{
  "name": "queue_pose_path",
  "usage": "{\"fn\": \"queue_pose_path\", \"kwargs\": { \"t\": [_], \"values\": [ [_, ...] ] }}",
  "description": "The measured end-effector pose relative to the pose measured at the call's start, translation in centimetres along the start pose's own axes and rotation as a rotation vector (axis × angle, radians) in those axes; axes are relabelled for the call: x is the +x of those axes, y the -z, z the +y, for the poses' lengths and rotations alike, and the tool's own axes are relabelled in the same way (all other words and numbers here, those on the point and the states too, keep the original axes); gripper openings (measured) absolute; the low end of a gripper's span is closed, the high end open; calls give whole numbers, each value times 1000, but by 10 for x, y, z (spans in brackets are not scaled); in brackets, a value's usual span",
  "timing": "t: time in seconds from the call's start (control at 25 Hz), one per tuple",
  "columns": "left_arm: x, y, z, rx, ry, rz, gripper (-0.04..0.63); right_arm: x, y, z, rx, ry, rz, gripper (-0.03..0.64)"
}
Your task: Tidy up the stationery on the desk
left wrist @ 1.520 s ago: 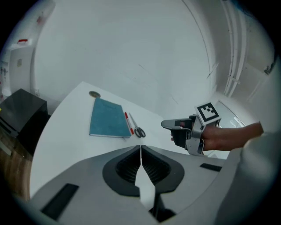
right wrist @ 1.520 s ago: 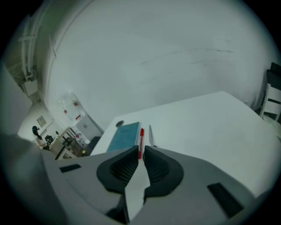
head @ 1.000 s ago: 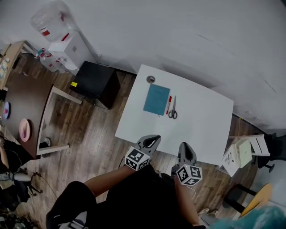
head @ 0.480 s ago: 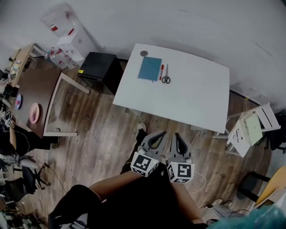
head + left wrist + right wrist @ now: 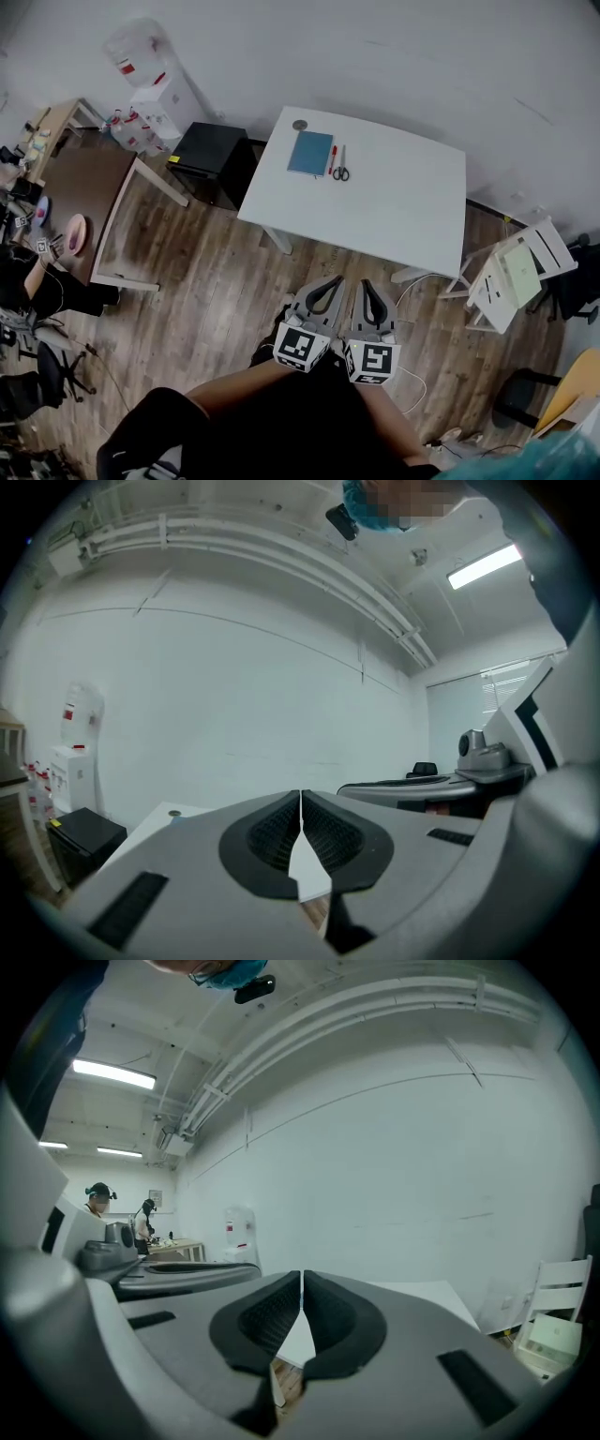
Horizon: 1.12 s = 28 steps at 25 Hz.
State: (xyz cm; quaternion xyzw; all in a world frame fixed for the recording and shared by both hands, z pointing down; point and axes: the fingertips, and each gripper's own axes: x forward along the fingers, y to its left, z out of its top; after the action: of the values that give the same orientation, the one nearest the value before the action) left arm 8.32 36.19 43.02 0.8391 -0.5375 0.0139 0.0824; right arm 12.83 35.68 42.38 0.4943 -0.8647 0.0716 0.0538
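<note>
While the left gripper [image 5: 328, 282] and the right gripper [image 5: 366, 285] hang side by side over the wooden floor [image 5: 216, 281], well short of the white desk [image 5: 394, 202], each has its jaws pressed together on nothing. At the desk's far left corner lie a blue notebook [image 5: 310, 153], a red pen [image 5: 332, 158] just beside it, and scissors [image 5: 341, 167] next to the pen.

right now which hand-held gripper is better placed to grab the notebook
Left, marginally. The notebook, pen and scissors lie at the far-left corner of the desk, more in line with the left hand-held gripper than the right hand-held gripper. Both are shut, side by side, short of the desk.
</note>
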Motion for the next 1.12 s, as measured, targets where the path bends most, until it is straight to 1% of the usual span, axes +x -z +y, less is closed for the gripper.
{"fn": "queue_pose_path", "kwargs": {
  "t": [0.12, 0.16, 0.4, 0.52, 0.6, 0.72, 0.92, 1.12],
  "values": [
    [-1, -6, 2, -46, -18, -23, 18, -4, -7, 5, -23, -16, -12, 37],
    [-2, -7, 3, -51, -27, -27, 18, -5, -10, 6, -34, -18, -16, 37],
    [-12, -6, 7, -6, -94, -17, 18, -6, -15, 12, -67, -41, -36, 35],
    [-19, -5, 2, 8, -116, -19, 18, -12, -10, 14, -66, -51, -21, 35],
    [-24, -6, -5, 36, -115, -20, 18, -17, -4, 16, -66, -58, -9, 35],
    [-27, -6, -18, 70, -89, -36, 18, -23, 2, 19, -66, -61, -3, 32],
    [-31, -3, -38, 74, -69, -46, 18, -39, 0, 15, -96, -48, -22, 32],
    [-25, 0, -58, 83, -29, -58, 19, -53, 1, -1, -120, -3, -25, 32]
  ]
}}
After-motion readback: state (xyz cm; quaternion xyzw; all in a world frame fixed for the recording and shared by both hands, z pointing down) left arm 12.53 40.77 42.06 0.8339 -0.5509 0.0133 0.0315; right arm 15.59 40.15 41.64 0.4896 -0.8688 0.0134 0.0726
